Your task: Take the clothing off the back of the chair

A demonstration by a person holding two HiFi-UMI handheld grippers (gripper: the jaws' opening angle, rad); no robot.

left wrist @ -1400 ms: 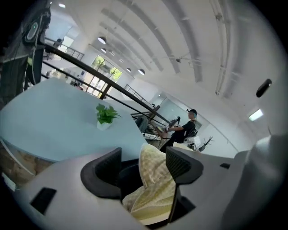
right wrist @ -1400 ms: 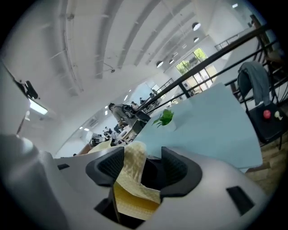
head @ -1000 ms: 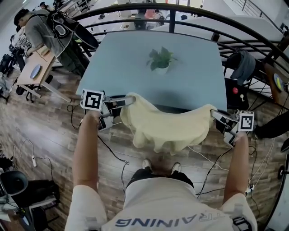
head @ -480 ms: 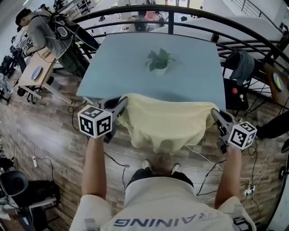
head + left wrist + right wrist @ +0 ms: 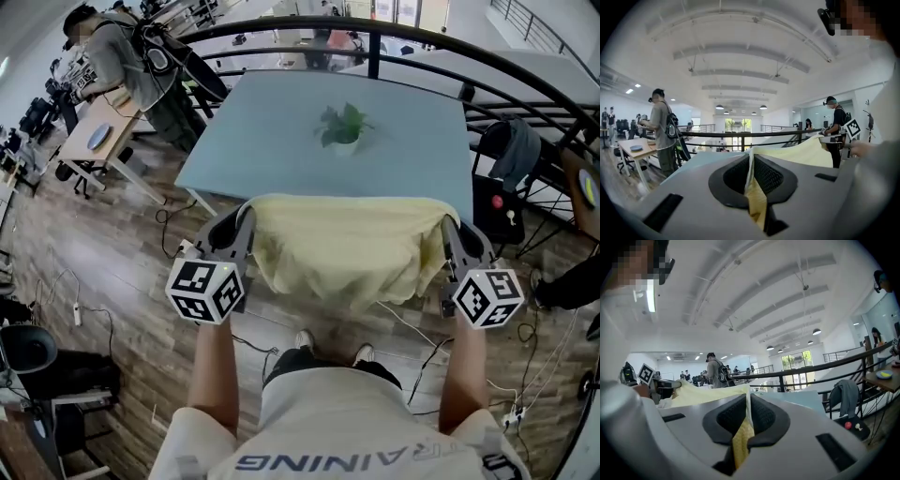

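Across the room ran a wood floor, and on it stood a large pale blue table with a dark metal railing curving behind its far side. At a wooden desk to the far left, well apart from the table, a bystander with a backpack stood working.

At the near edge of the table, a pale yellow garment was stretched between two hand-held grippers. Its upper edge ran roughly level from one gripper to the other. Its middle sagged in loose folds above the operator's shoes. Whatever stood beneath the cloth was covered and could not be made out.

The left gripper was clamped on the garment's left upper corner. The left gripper view showed the jaws pressed together with a fold of yellow cloth pinched between the black pads, the rest of the cloth running off to the right. The right gripper was clamped on the opposite corner. Its own view likewise showed the pads closed on a yellow fold, with the cloth leading away to the left.

Each gripper carried a marker cube, left and right, facing up towards the head camera.

A small potted plant sat on the table, well apart from the garment. Thin cables lay on the floor near the table's left corner.
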